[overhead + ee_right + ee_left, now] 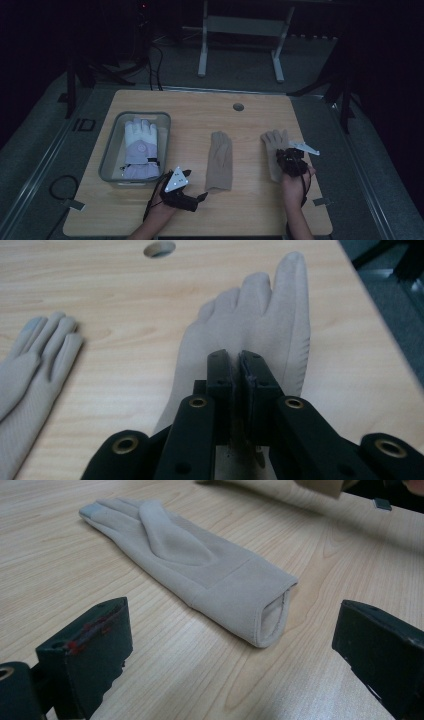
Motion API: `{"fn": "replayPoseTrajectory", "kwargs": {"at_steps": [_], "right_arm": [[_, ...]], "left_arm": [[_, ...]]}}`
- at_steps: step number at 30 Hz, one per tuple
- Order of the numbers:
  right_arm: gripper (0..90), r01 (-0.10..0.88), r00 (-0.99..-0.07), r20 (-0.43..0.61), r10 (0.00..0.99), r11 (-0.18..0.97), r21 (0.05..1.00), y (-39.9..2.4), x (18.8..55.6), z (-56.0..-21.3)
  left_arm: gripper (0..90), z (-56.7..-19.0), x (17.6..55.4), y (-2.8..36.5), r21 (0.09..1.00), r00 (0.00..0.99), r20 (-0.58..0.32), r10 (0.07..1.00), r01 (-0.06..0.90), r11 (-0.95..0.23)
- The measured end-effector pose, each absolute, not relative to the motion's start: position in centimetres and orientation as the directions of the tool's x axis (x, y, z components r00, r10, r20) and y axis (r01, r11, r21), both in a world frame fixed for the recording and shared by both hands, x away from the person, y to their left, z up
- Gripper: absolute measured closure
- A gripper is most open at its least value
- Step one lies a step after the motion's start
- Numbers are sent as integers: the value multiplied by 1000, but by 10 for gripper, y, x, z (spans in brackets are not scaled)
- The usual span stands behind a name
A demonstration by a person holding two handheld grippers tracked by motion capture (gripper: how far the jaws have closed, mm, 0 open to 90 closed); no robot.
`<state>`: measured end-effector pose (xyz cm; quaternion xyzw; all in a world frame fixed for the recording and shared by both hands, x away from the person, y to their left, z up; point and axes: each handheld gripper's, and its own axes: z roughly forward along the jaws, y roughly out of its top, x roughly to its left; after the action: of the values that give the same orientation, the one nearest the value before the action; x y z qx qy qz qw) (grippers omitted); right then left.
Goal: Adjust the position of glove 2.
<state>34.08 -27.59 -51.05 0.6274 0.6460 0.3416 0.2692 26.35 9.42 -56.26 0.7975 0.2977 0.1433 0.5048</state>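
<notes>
Right gripper view — right tongs [239,371] pinch beige glove [260,315]; left tongs [235,650] wide.

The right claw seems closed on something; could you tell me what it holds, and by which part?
The right claw is shut on the beige glove, pinching a fold of fabric at its palm, near the cuff.

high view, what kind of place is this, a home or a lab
Most likely a lab or recording workspace, not a home: a bare wooden table stands alone on grey floor in a dim room, with cables trailing behind and a metal frame stand at the back.
</notes>
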Motion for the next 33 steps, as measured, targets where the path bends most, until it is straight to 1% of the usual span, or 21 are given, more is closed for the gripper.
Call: {"fn": "replayPoseTrajectory", "kwargs": {"at_steps": [3,7,11,13,16,18,20,23,26,27,29,30,31,33], "right_arm": [[837,649,-68,43,997,12,761,-268,333,-524],[821,677,-67,31,997,23,736,-268,335,-540],[738,697,-72,60,996,7,717,-271,338,-549],[702,696,-92,54,994,26,718,-272,338,-551],[651,690,-108,40,993,46,722,-271,337,-552],[628,694,-119,48,992,49,718,-270,338,-549],[622,686,-128,37,991,62,725,-271,338,-545],[584,671,-153,32,988,80,737,-276,339,-535],[579,670,-166,22,986,97,736,-279,341,-532],[567,650,-232,9,973,148,746,-289,345,-524],[556,637,-295,3,956,194,746,-294,347,-520],[556,637,-295,3,956,194,746,-294,347,-520],[557,627,-345,-22,938,248,739,-298,349,-518],[557,619,-401,-20,916,287,731,-302,351,-516]], "left_arm": [[27,-563,263,94,890,783,-65,618,325,-319],[28,-563,263,94,890,786,-63,615,323,-322],[28,-563,263,94,890,787,-62,614,322,-322],[27,-563,263,94,890,786,-61,616,322,-323],[27,-563,263,94,890,786,-60,615,321,-324],[27,-563,263,93,890,787,-59,614,321,-325],[27,-563,263,93,890,786,-60,615,321,-324],[27,-563,263,94,890,786,-61,615,322,-323],[27,-563,263,94,890,787,-61,614,321,-323],[27,-563,263,94,889,789,-61,611,321,-326],[27,-563,263,95,889,792,-57,608,317,-329],[27,-563,263,95,889,792,-57,608,317,-329],[27,-563,263,95,891,791,-61,609,318,-323],[27,-563,263,95,892,793,-61,607,316,-324]]}}
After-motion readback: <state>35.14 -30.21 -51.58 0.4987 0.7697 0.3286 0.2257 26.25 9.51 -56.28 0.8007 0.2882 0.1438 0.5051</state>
